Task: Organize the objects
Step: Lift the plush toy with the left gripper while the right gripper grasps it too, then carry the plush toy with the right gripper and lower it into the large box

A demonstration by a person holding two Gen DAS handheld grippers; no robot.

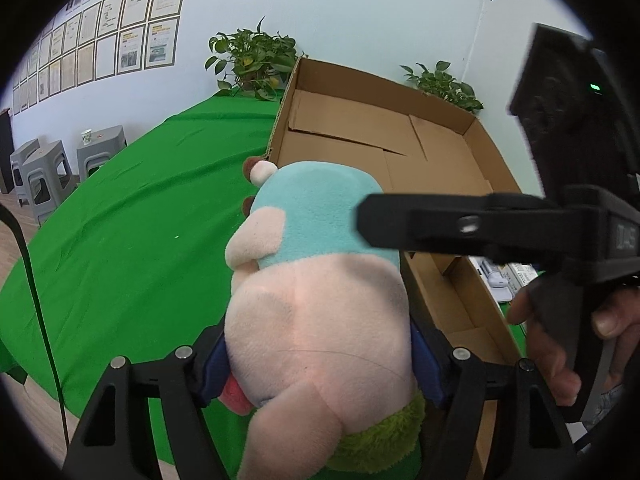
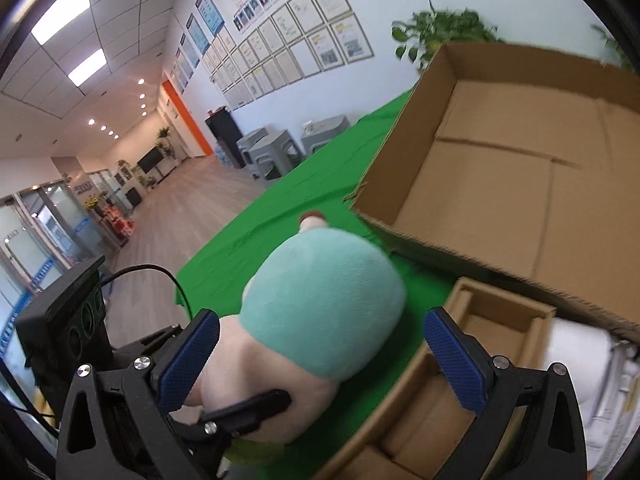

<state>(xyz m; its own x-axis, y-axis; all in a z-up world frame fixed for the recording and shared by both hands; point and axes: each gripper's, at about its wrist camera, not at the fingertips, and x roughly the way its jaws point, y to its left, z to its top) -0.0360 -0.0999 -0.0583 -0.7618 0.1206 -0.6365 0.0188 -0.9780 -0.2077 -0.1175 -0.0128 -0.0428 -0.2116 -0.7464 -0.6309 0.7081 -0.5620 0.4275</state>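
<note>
Holding the plush toy (image 1: 316, 312) clamped in our left tongs (image 1: 320, 364), we have it over the green table (image 1: 132, 220), just at the near edge of the open cardboard box (image 1: 384, 148). Our right tongs (image 2: 320, 360) stand apart beside it, gripping nothing. We judge the step is best done by carrying the toy clear over the box rim — not brushing it — and lowering well inside before we let go.

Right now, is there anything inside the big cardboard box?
No, the cardboard box shows only its bare flaps inside; the plush toy is outside it, in the left gripper.
</note>
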